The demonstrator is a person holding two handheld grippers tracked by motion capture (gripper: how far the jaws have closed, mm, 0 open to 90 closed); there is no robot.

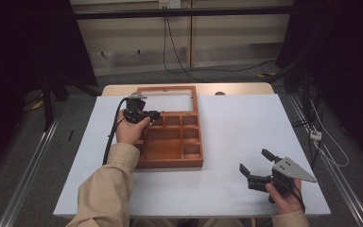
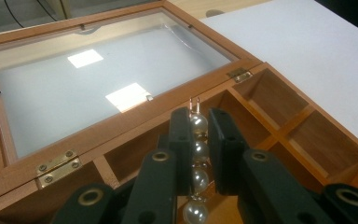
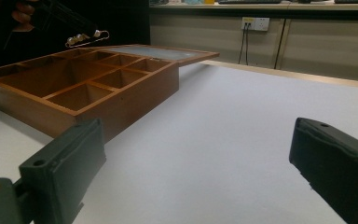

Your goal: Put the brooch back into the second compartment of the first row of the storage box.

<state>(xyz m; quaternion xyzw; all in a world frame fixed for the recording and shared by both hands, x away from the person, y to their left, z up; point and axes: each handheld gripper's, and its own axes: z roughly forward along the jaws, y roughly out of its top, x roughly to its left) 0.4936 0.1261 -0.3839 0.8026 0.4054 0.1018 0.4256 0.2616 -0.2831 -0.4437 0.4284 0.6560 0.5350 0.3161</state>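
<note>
here, at the left, the left gripper (image 2: pixel 199 140) is clamped on a pearl hairpin (image 2: pixel 197 154), its jaws pressed against the row of pearls, the pin's metal tip poking out past them. it hangs over the back compartments of the wooden box (image 1: pixel 172 142), just in front of the open glass lid (image 2: pixel 88 88). farther right, the right gripper (image 1: pixel 256 163) rests low over the white table (image 1: pixel 236 127), well apart from the box, jaws spread wide with nothing between them.
</note>
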